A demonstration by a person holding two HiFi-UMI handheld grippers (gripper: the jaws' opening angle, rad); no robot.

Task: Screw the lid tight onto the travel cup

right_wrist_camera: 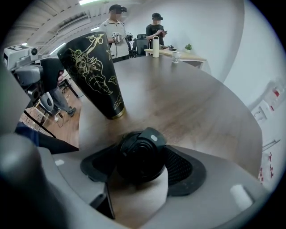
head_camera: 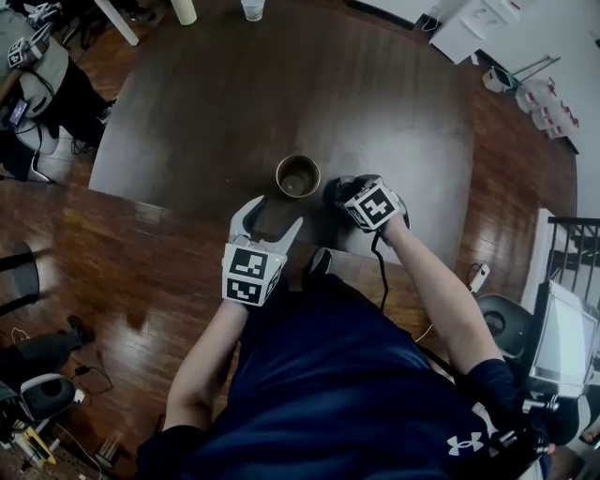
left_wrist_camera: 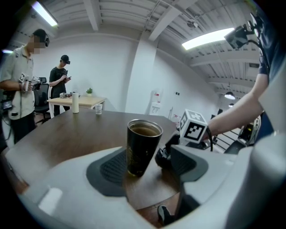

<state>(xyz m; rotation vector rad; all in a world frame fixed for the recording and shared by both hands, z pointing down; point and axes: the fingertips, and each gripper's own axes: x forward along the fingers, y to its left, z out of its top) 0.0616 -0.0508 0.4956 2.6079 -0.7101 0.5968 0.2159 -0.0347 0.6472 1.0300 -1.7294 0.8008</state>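
Observation:
A black travel cup (head_camera: 298,176) with gold artwork stands upright and uncovered on the dark wooden table (head_camera: 216,103), near its front edge. My left gripper (head_camera: 275,214) reaches to it from the near side. In the left gripper view the cup (left_wrist_camera: 142,147) is between the open jaws, close to the left pad (left_wrist_camera: 111,167) and apart from the right one. The black lid (right_wrist_camera: 142,154) lies flat on the table just right of the cup (right_wrist_camera: 96,76). My right gripper (right_wrist_camera: 142,170) points steeply down over the lid, its open jaws straddling it. From the head the lid (head_camera: 335,190) is mostly hidden.
A white cylinder (head_camera: 184,9) and a clear glass (head_camera: 252,9) stand at the table's far edge. Two people (left_wrist_camera: 20,80) stand beyond that far side by a small desk. Wooden floor surrounds the table, with cables and equipment (head_camera: 37,394) at the left.

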